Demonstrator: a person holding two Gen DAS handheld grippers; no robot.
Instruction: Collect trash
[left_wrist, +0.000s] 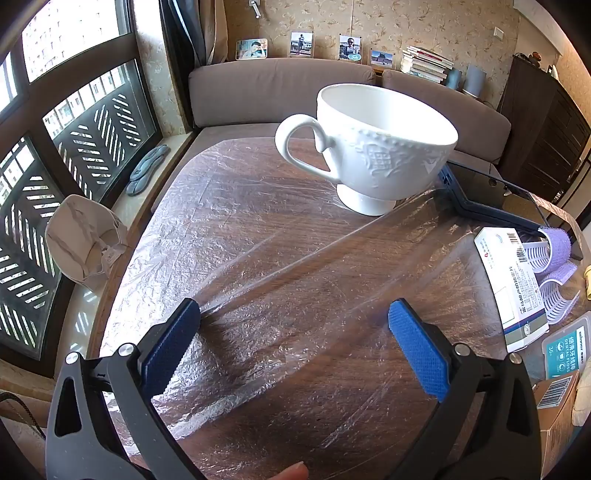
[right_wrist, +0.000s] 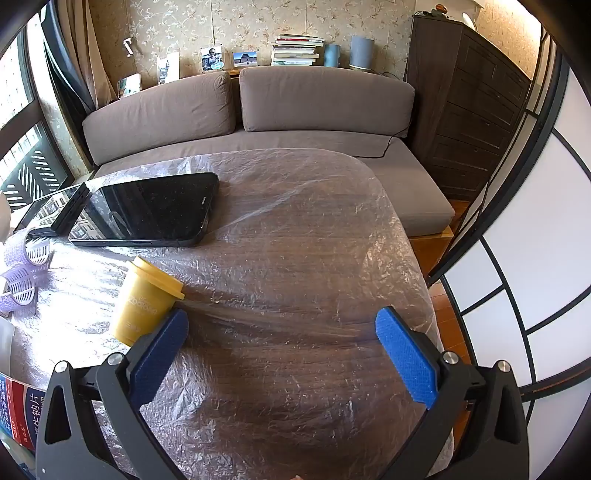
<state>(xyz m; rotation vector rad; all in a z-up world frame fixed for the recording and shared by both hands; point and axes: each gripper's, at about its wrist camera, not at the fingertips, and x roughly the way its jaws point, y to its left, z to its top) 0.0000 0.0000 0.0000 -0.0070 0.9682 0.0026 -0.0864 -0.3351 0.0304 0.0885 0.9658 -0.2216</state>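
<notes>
Right wrist: bare table (right_wrist: 280, 369) (rounded edge (right_wrist: 402, 229))

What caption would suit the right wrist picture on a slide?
Open right gripper hovers over a plastic-covered table, beside a yellow cup and a dark tablet.

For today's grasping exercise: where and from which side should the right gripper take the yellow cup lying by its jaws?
Grip the yellow cup across its tapered body, below the lid rim, coming from above: it lies on its side, curved wall exposed.
</notes>
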